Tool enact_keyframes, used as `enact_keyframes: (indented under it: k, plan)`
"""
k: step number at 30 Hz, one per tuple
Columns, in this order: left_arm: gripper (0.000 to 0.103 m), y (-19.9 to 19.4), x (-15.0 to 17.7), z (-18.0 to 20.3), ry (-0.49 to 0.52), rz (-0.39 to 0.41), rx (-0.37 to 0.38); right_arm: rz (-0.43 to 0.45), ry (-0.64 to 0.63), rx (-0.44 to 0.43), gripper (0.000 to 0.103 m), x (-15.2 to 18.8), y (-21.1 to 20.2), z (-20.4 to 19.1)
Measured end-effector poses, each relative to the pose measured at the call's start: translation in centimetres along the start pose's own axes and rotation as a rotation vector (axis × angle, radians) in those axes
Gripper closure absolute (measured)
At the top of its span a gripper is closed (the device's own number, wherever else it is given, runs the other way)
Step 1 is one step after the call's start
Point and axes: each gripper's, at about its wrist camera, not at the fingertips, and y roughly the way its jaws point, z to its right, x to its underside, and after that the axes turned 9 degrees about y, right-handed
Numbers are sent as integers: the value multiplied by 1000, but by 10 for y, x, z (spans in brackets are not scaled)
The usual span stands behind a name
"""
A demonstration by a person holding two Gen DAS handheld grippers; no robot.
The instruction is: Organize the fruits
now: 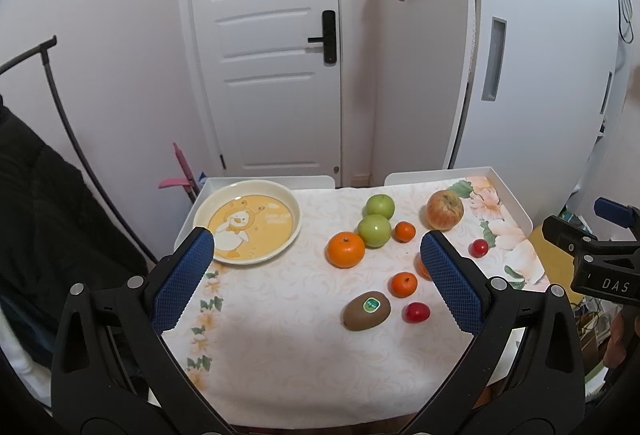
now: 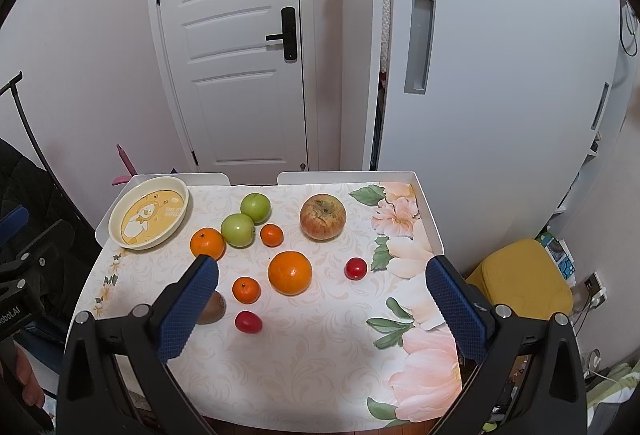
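You had not yet picked anything: the fruits all lay loose on the table [image 2: 328, 363], right of the plate [image 2: 149, 212], which held nothing. Counted from the plate outward, there were two green apples [image 2: 237, 229], four oranges [image 2: 289, 272] of mixed size, one red apple [image 2: 323, 216], two small red fruits [image 2: 356, 268] and one kiwi [image 1: 367, 310], farthest toward you. Your left gripper [image 1: 316, 281] and right gripper [image 2: 322, 315] both hung above the near edge, jaws spread wide, gripping nothing. By my reading, your next move called for closing on one fruit and carrying it to the plate.
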Motion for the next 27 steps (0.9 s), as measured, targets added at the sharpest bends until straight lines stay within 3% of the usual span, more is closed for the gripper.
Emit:
enact_keyframes:
  k: [27]
  plan:
    - [0, -6, -4, -4, 1, 7, -7, 3, 4, -1, 0, 0, -1, 1]
